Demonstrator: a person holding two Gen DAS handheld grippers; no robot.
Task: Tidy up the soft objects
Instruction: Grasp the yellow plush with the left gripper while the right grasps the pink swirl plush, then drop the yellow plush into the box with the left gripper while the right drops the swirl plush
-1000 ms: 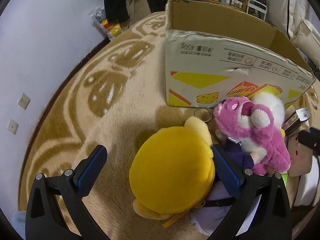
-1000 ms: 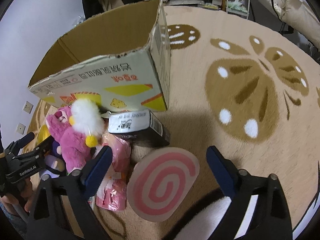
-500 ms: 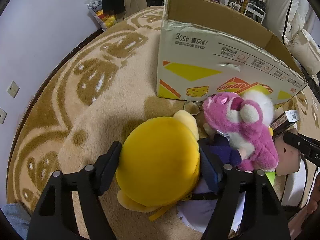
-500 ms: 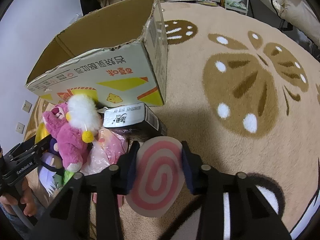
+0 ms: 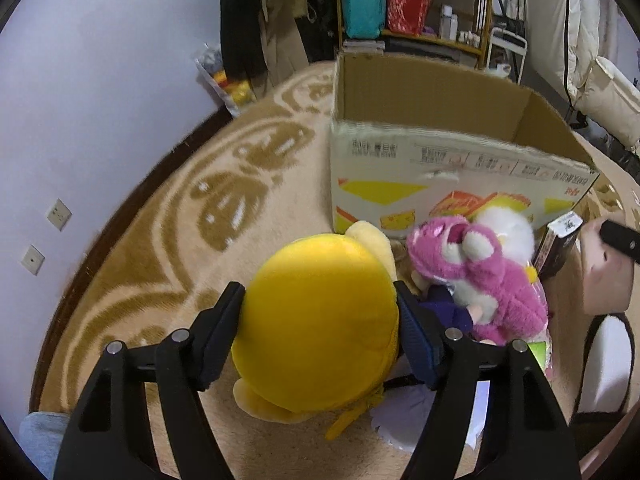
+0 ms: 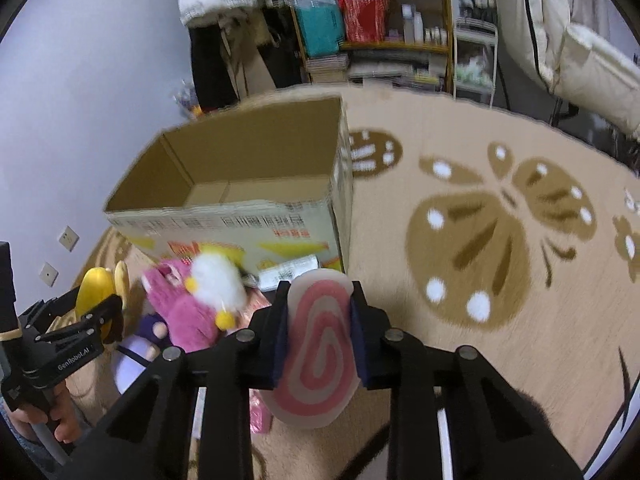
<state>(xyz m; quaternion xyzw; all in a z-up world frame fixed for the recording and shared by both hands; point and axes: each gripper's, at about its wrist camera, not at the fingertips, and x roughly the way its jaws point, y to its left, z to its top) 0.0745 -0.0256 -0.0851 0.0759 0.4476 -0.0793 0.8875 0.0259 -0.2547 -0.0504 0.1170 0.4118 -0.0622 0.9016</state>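
My left gripper is shut on a round yellow plush and holds it above the rug. My right gripper is shut on a pink-and-white swirl cushion, lifted off the floor. An open cardboard box stands just beyond; it also shows in the right wrist view, and the part of its inside I can see holds nothing. A pink bear plush with a white fluffy toy lies in front of the box, beside a purple doll. The left gripper also shows in the right wrist view.
A dark carton and a pink packet lie by the box on the beige patterned rug. A shelf unit and hanging clothes stand along the far wall. White bedding is at the right.
Both grippers closed on their toys, the left on the yellow plush, the right on the swirl cushion, and both lifted them up, so the box's inside has come into view.
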